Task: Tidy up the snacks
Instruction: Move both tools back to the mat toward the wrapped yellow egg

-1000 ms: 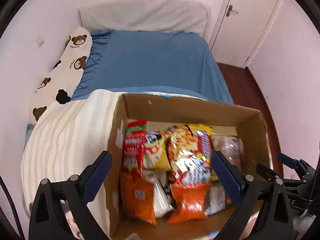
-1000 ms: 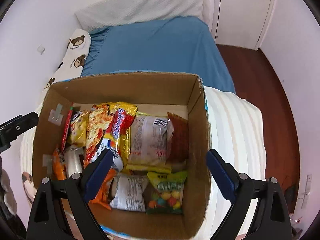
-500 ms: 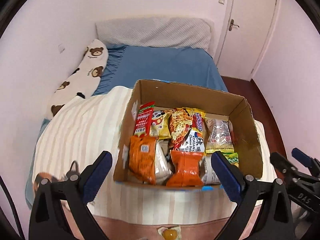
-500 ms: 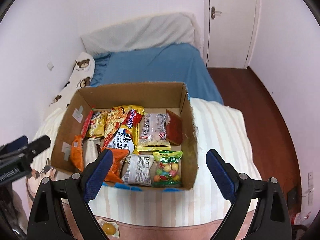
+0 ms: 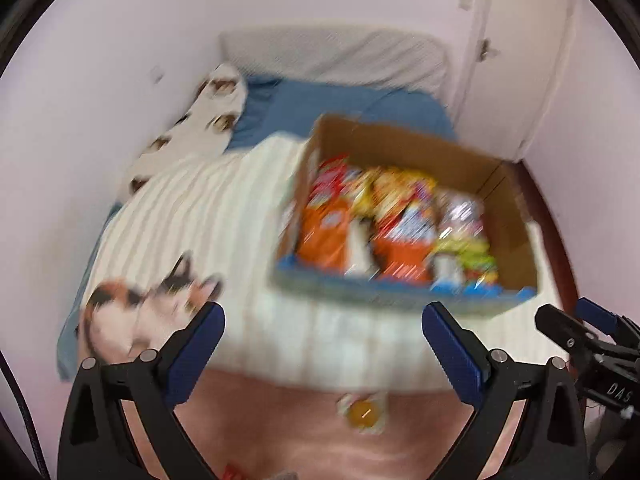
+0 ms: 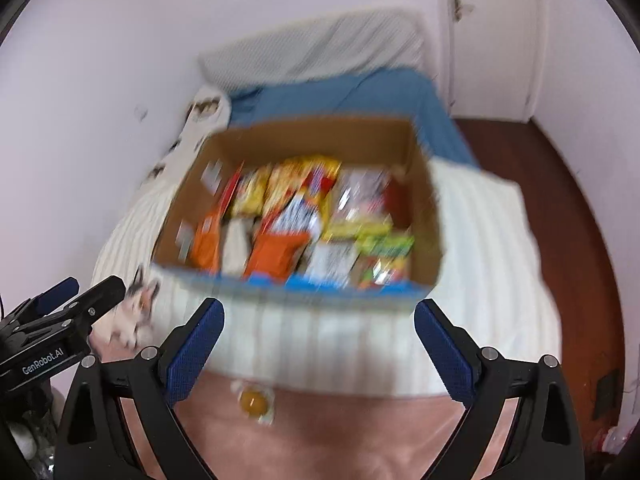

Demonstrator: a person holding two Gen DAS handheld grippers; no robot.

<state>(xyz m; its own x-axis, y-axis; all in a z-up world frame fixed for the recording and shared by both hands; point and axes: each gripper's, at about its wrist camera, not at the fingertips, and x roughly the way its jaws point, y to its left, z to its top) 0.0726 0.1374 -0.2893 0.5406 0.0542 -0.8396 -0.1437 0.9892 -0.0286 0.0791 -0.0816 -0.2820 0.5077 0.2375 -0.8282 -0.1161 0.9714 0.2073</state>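
A cardboard box (image 5: 508,216) (image 6: 424,184) stands on a white striped blanket on the bed. It holds several snack packets: orange bags (image 5: 324,232) (image 6: 276,252), yellow and red noodle packs (image 6: 296,184) and a green candy bag (image 6: 384,248). Both views are motion-blurred. My left gripper (image 5: 322,320) is open and empty, well back from the box's near side. My right gripper (image 6: 318,316) is open and empty, also back from the box. The right gripper shows at the left wrist view's right edge (image 5: 580,336); the left gripper shows at the right wrist view's left edge (image 6: 64,308).
A striped blanket (image 5: 200,216) (image 6: 480,260) lies over a blue sheet (image 5: 340,100). A bear-print pillow (image 5: 212,108) lies along the left wall. A cat-print cushion (image 5: 136,320) and a pink cover with a fried-egg print (image 6: 254,400) lie near me. Wooden floor (image 6: 560,184) and a door are at the right.
Both grippers have pulled back and up from the box, which now looks smaller and farther. More of the blanket, pink cover and cat cushion have come into view. Both stay open.
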